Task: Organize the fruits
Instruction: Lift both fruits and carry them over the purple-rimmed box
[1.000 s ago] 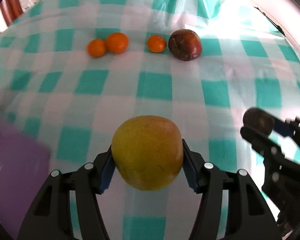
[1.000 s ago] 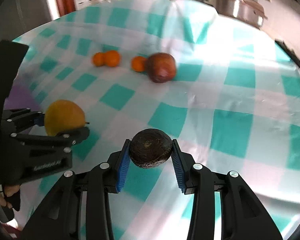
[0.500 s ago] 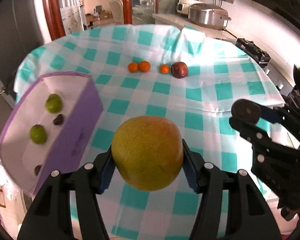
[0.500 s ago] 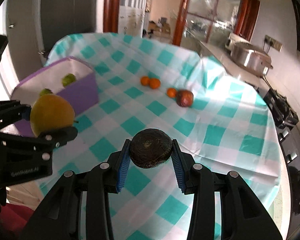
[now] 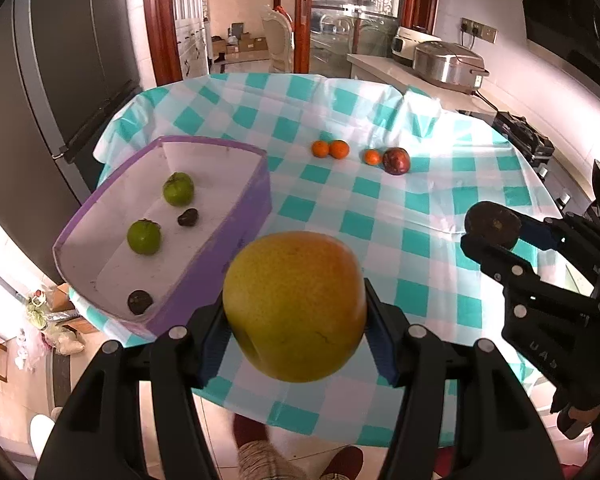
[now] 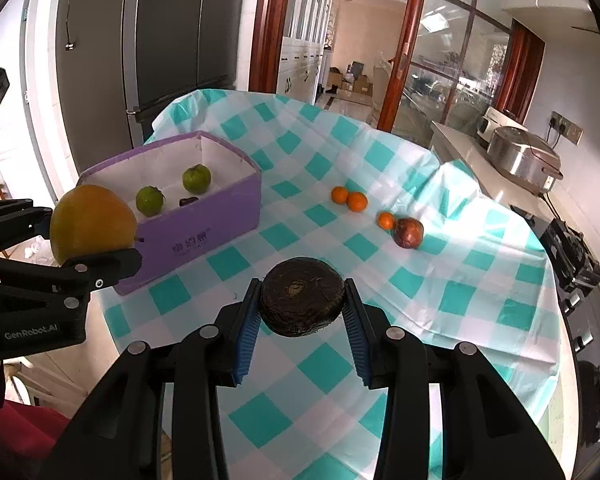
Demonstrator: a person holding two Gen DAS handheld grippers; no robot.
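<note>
My left gripper (image 5: 296,320) is shut on a large yellow-orange mango (image 5: 296,306), held high above the near table edge, right of the purple box (image 5: 236,240). My right gripper (image 6: 300,312) is shut on a dark brown round fruit (image 6: 302,298), also raised. Each gripper shows in the other's view: the right one (image 5: 496,236) and the left one (image 6: 96,240). The box holds two green fruits (image 5: 178,189) (image 5: 143,237) and two small dark fruits (image 5: 188,217). Three small oranges (image 5: 339,149) and a dark red fruit (image 5: 396,161) lie on the far side of the cloth.
The round table wears a teal-and-white checked cloth (image 5: 380,208). The purple box (image 6: 204,232) sits at its left edge. A counter with a steel cooker (image 5: 448,66) stands behind on the right, a dark fridge (image 5: 72,64) on the left. The person's feet (image 5: 340,464) show below.
Both grippers have risen and pulled back from the table with their fruits still held. The purple box and the whole table have come into view.
</note>
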